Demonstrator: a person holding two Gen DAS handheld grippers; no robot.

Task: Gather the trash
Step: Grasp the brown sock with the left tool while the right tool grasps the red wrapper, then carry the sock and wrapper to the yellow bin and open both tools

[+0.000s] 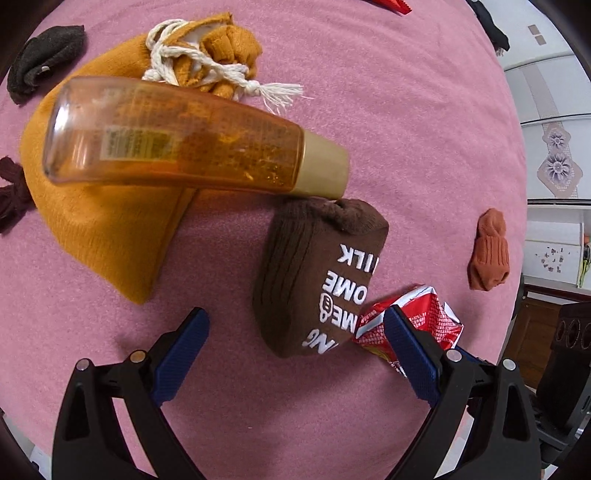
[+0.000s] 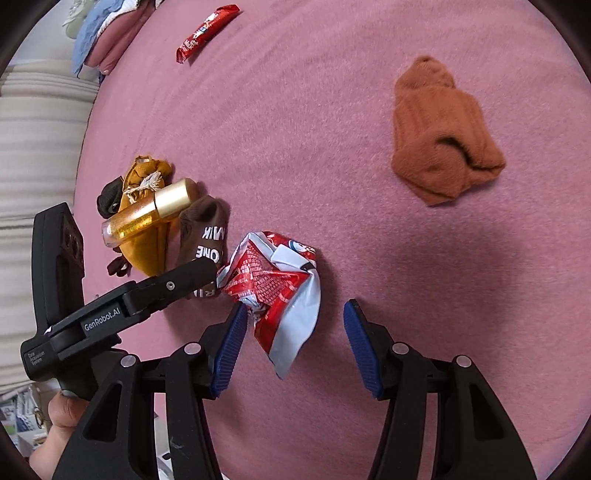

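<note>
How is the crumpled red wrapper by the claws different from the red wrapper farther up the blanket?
The crumpled wrapper is balled up and torn open, showing its pale silvery inside; the far wrapper lies flat, long and narrow. The crumpled wrapper sits partly between the right claw's open fingers, beside the brown sock; the far wrapper lies alone, away from both claws. Both are red with white print and rest on the pink blanket.

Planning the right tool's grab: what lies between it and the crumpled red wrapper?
Nothing. In the right wrist view, the crumpled red wrapper already reaches in between the open right tool, near its left finger.
</note>
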